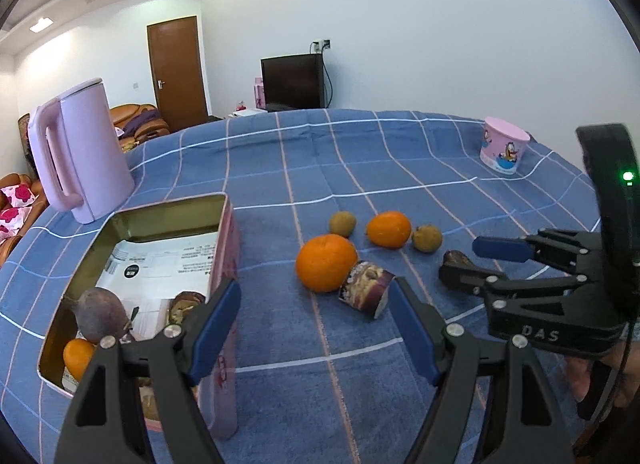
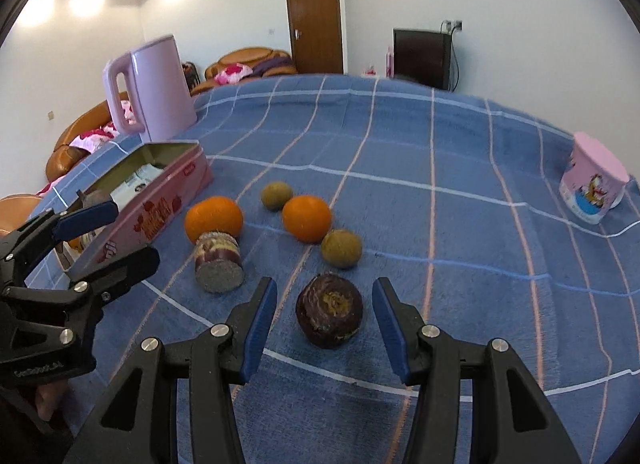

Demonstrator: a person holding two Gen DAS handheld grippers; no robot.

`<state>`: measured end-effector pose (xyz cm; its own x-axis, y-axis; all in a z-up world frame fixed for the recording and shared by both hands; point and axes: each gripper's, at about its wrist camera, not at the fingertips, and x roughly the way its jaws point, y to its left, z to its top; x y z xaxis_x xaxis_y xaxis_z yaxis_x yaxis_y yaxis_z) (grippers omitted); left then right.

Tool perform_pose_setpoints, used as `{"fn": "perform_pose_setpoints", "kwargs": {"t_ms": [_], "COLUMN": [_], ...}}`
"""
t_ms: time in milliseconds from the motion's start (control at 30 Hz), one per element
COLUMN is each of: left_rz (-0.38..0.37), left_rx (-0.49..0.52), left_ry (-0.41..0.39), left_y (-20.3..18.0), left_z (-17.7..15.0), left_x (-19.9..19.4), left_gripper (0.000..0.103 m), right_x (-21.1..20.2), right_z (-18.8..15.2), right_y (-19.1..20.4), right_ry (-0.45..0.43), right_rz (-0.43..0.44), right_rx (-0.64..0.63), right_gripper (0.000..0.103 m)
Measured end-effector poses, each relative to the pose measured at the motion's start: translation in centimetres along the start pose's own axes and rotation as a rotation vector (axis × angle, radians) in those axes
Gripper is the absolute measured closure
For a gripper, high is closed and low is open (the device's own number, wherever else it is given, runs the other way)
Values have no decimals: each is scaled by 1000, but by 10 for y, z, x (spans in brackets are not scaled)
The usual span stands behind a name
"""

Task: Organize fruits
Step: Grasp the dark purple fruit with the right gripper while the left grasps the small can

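Two oranges (image 1: 326,262) (image 1: 389,229), two brownish-green round fruits (image 1: 342,223) (image 1: 427,238) and a cut purple piece (image 1: 366,290) lie on the blue checked cloth. A dark purple round fruit (image 2: 330,315) lies between the open fingers of my right gripper (image 2: 324,328), untouched. My left gripper (image 1: 314,328) is open and empty beside the pink tin (image 1: 224,248), which holds a purple fruit (image 1: 102,314) and an orange (image 1: 78,358). The right gripper also shows in the left wrist view (image 1: 468,260); the left gripper shows in the right wrist view (image 2: 116,236).
A pink kettle (image 1: 80,151) stands behind the tin at the far left. A pink cartoon cup (image 1: 505,149) stands at the far right of the table. The tin's floor is lined with printed paper (image 1: 168,264). Sofas, a door and a television lie beyond the table.
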<state>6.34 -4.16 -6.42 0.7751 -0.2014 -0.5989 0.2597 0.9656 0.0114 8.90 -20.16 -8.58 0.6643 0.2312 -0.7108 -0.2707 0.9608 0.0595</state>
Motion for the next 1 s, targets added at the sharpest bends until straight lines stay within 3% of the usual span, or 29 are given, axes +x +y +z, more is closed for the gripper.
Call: {"fn": "perform_pose_setpoints", "kwargs": {"t_ms": [167, 233, 300, 533, 767, 867, 1000], "left_rz": [-15, -29, -38, -89, -145, -150, -153], "left_rx": [3, 8, 14, 7, -36, -56, -55], "left_ry": [15, 28, 39, 107, 188, 207, 202], "left_y": [-5, -8, -12, -20, -26, -24, -25], "left_z": [1, 0, -1, -1, 3, 6, 5], "left_x": [6, 9, 12, 25, 47, 54, 53], "left_gripper": [25, 25, 26, 44, 52, 64, 65], "right_x": [16, 16, 13, 1, 2, 2, 1], "right_z": [0, 0, -1, -2, 0, 0, -1], "right_y": [-3, -6, -7, -14, -11, -12, -11], "right_ry": [75, 79, 65, 12, 7, 7, 4], "right_rz": [39, 45, 54, 40, 28, 25, 22], "right_rx": [19, 31, 40, 75, 71, 73, 70], "right_gripper": [52, 63, 63, 63, 63, 63, 63]}}
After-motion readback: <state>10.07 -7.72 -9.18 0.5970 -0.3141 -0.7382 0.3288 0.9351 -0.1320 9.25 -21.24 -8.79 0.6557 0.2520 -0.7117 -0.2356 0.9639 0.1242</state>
